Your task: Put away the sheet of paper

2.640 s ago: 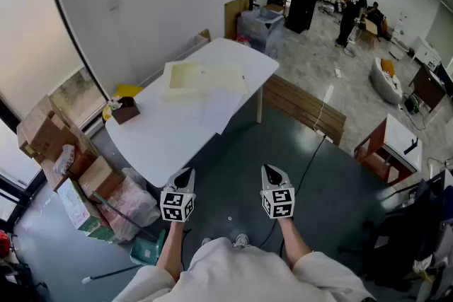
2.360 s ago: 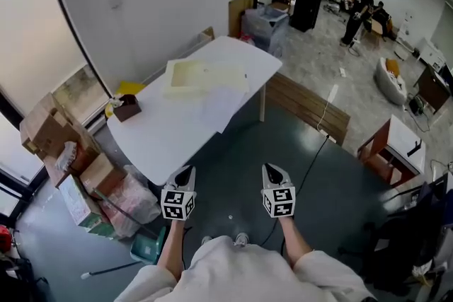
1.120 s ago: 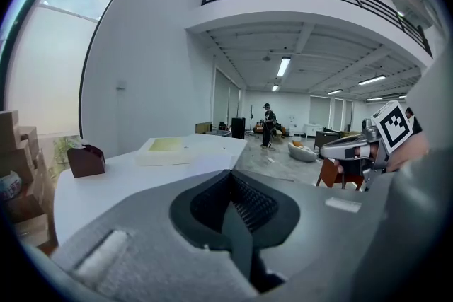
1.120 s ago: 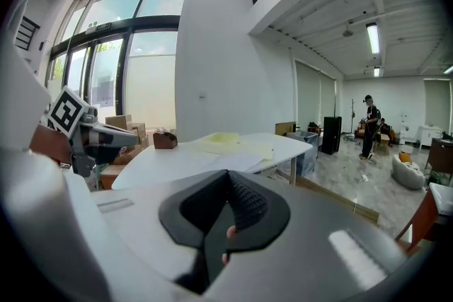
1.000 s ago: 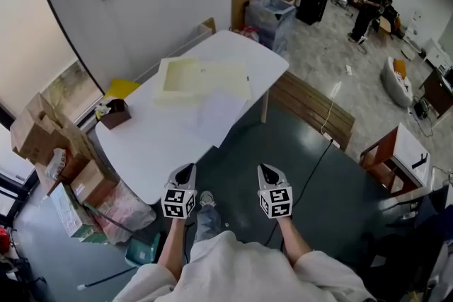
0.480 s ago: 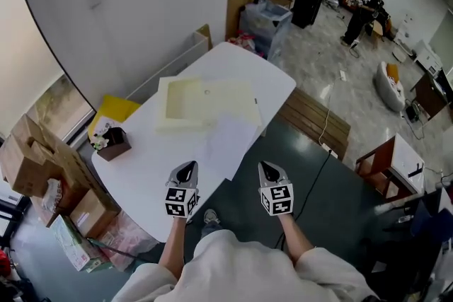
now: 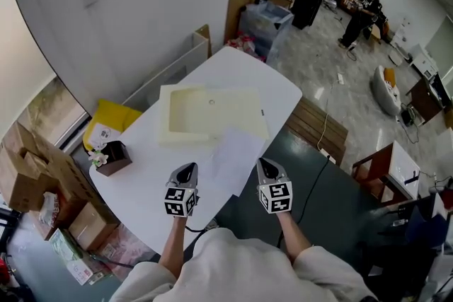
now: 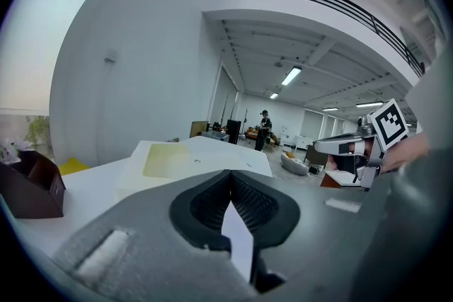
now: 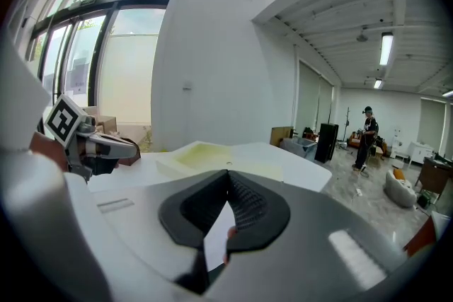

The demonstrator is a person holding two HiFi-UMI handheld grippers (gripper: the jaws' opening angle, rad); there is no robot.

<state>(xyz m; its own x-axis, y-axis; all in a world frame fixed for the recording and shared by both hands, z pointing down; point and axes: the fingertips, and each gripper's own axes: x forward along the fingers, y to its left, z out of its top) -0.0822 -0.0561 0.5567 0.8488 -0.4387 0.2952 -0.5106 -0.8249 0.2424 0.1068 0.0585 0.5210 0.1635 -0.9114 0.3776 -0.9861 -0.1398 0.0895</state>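
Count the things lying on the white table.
3: a cream tray in the middle, a sheet of paper overhanging the near edge, a brown box at the left end.

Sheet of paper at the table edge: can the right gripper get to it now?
Probably yes. The sheet of paper lies bare, overhanging the table edge ahead of the right gripper, nothing between them; its jaws are shut and must open first.

Your left gripper [image 7: 187, 168] and right gripper [image 7: 263, 165] flank the sheet of paper [image 7: 233, 155] at the table's [image 7: 152, 170] near edge. Behind the sheet, 1 tray [image 7: 212, 112] lies on the table. A box [image 7: 113, 158] stands at its left end.
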